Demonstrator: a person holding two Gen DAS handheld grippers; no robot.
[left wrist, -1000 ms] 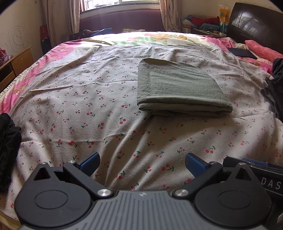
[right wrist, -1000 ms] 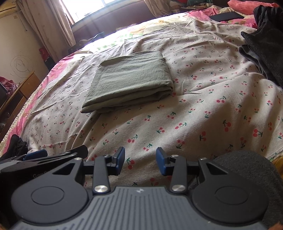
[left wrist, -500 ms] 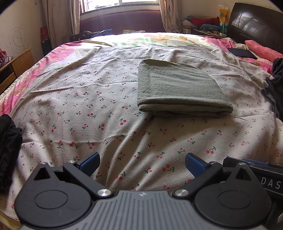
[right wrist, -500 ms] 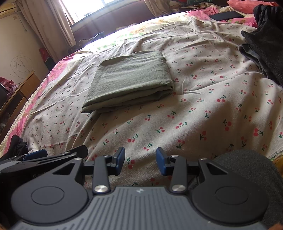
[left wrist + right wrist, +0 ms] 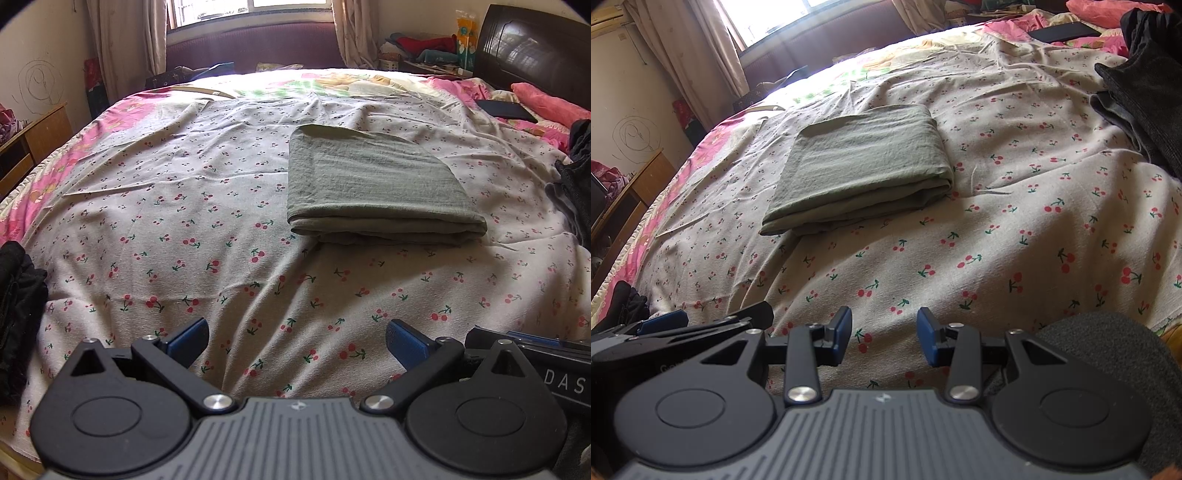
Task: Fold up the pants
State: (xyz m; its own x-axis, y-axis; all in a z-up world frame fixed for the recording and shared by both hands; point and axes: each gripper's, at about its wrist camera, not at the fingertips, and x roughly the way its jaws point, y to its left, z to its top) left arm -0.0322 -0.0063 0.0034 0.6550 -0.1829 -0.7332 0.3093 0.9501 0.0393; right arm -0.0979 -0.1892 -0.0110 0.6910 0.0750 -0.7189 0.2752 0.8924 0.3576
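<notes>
Room, as I see it: wooden desk (image 5: 35, 136) at left wall, curtained window (image 5: 251, 7) beyond the bed's far edge. Cherry-print sheet (image 5: 166, 229) covers the bed. Black clothes (image 5: 16, 295) at near-left edge; folded green pants (image 5: 373, 184) mid-bed; dark garments (image 5: 1145, 96) at right edge. My left gripper (image 5: 295, 341): jaws wide apart, empty. Right gripper (image 5: 884, 334): apart, empty.

The dark garments (image 5: 576, 177) to the right of the green folded pants (image 5: 373, 184) ran off the picture's right edge in both views, so their full shape could not be told. A black cloth heap (image 5: 18, 314) left of the pants was cut by the left edge. Things piled by the headboard (image 5: 532, 48) beyond the pants were too small to name. The underside layers of the pants lay hidden beneath the top fold. The right claw (image 5: 535, 343) showed only partly in the left view, its fingertips out of sight.
</notes>
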